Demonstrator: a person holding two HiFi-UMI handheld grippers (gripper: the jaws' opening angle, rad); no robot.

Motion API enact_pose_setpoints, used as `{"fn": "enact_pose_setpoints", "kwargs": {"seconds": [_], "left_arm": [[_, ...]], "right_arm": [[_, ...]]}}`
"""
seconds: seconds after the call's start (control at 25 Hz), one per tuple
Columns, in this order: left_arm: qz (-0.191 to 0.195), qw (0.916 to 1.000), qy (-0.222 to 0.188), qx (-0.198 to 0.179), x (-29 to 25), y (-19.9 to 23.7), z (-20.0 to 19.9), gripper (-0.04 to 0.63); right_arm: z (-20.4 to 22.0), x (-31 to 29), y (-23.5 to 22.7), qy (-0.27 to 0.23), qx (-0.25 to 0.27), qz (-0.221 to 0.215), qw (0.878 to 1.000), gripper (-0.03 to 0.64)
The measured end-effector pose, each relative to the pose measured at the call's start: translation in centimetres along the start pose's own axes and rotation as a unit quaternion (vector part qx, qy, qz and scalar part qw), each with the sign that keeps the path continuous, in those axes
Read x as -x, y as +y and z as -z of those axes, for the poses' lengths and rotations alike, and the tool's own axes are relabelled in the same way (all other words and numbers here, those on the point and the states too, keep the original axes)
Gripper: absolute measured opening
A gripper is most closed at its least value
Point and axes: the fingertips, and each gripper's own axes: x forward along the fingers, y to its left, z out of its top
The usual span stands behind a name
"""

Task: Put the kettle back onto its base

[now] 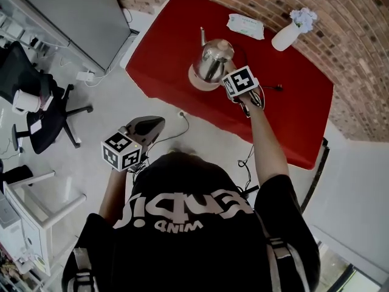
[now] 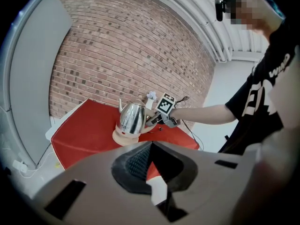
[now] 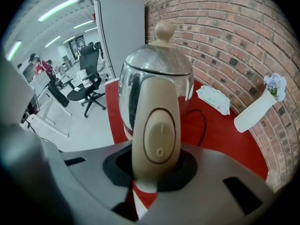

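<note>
A shiny steel kettle (image 1: 212, 58) with a beige handle (image 3: 156, 135) stands over its round beige base (image 1: 200, 79) on the red table (image 1: 164, 47). In the left gripper view no gap shows between kettle (image 2: 131, 117) and base (image 2: 124, 136). My right gripper (image 1: 230, 72) is shut on the handle and points steeply down; the handle's switch sits between its jaws (image 3: 156, 172). My left gripper (image 1: 159, 120) hangs over the floor short of the table, jaws together with nothing in them (image 2: 149, 172).
A white vase with flowers (image 1: 287, 35) and a pack of wipes (image 1: 246, 25) lie at the table's far side by the brick wall. A black cable (image 1: 271, 88) runs right of the base. An office chair (image 1: 51, 111) and a grey panel (image 1: 79, 11) stand left.
</note>
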Motion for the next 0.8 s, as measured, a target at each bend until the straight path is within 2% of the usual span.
{"fn": "enact_pose_setpoints", "kwargs": {"seconds": [0.32, 0.8], "left_arm": [[-0.013, 0.9999, -0.004, 0.010, 0.5, 0.5, 0.2, 0.009], [-0.008, 0.9999, 0.000, 0.011, -0.1, 0.0, 0.4, 0.009]], "right_arm": [[0.7, -1.2, 0.6, 0.002, 0.001, 0.002, 1.000, 0.075], [0.5, -1.2, 1.6, -0.006, 0.012, 0.011, 1.000, 0.075]]}}
